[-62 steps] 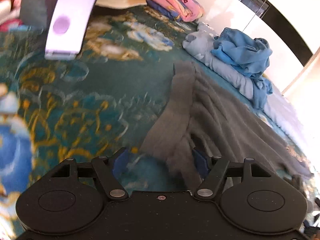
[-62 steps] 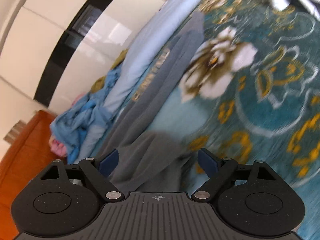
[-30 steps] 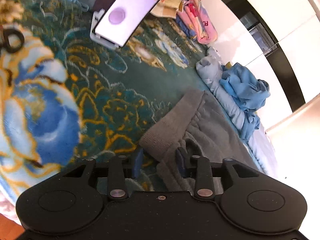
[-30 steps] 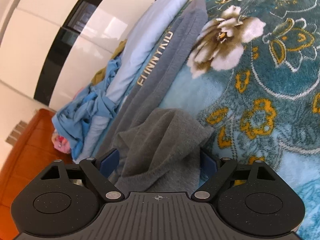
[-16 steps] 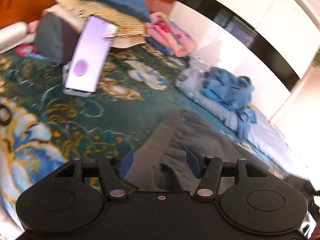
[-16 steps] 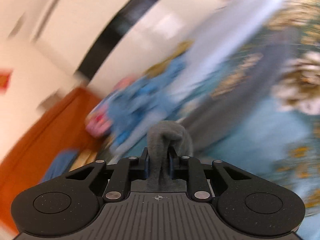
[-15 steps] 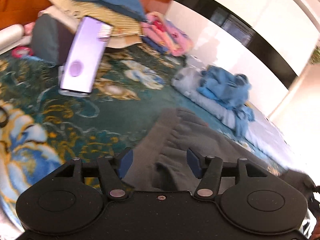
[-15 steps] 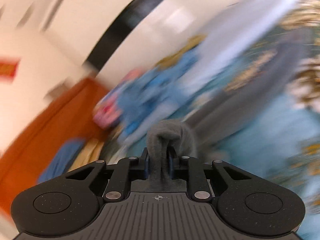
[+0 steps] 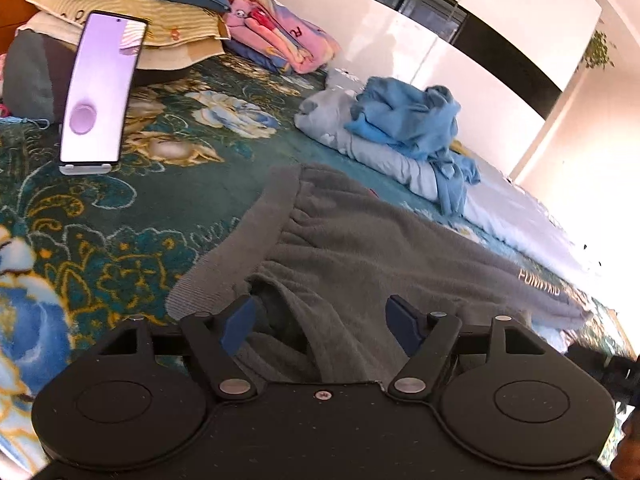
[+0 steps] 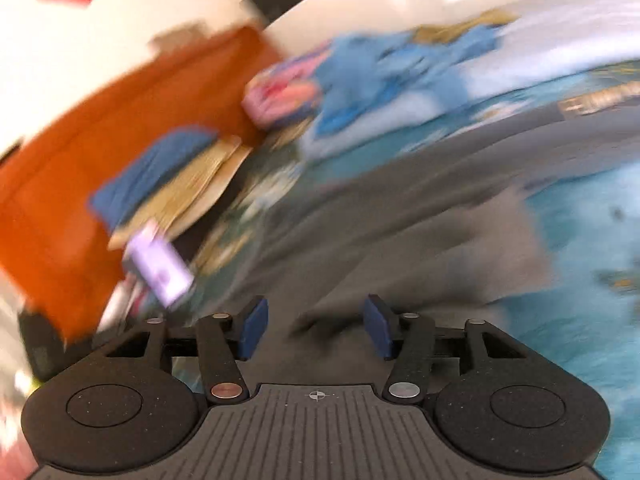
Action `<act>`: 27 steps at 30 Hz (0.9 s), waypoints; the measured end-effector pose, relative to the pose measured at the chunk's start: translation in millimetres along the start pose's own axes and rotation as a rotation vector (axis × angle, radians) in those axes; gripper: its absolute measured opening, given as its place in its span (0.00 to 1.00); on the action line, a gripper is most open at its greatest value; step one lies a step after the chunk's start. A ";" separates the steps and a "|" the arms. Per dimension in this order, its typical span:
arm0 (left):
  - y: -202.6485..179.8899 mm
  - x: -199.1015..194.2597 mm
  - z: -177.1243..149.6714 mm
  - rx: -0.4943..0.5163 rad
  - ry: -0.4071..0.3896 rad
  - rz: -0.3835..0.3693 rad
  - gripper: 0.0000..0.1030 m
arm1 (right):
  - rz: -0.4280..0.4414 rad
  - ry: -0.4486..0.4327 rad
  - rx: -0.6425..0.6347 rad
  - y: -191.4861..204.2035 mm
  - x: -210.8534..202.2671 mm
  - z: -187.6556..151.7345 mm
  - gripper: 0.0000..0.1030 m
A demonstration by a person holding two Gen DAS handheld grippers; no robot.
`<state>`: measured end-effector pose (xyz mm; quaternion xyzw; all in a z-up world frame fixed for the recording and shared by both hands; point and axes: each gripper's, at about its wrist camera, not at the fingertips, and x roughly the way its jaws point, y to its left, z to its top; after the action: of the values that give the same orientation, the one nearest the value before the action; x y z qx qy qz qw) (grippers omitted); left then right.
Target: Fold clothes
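Observation:
Grey sweatpants (image 9: 360,240) lie on a teal floral blanket (image 9: 120,232), waistband toward the left, a leg with pale lettering stretching right. My left gripper (image 9: 320,320) is open, its blue pads either side of the folded waist end, holding nothing. In the blurred right wrist view the grey sweatpants (image 10: 400,220) lie spread below my right gripper (image 10: 316,328), which is open with the cloth between and under its pads.
A phone on a stand (image 9: 100,112) stands at the left. Stacked pillows (image 9: 140,8), a pink folded blanket (image 9: 280,36) and a heap of blue clothes (image 9: 408,124) lie at the back. White wardrobe doors (image 9: 460,60) stand behind.
My right gripper was shut on a bunch of grey cloth half a second ago; now it is open and has swung left. My left gripper has opened wider over the waist end.

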<state>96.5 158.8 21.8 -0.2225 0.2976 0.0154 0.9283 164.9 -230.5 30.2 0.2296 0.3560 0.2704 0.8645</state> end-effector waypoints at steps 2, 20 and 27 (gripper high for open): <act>-5.3 5.2 -1.9 0.015 0.012 -0.011 0.73 | -0.058 -0.028 0.141 -28.2 -5.5 4.6 0.51; -19.3 5.5 -8.2 0.058 0.058 -0.011 0.80 | 0.008 -0.129 0.627 -109.7 45.7 1.6 0.30; -23.5 7.6 -7.2 0.051 0.074 -0.007 0.81 | 0.042 -0.182 0.546 -103.6 23.6 15.3 0.08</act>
<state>102.6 133.7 21.8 -0.2000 0.3313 -0.0035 0.9221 221.9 -296.3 -32.7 0.4844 0.3316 0.1605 0.7935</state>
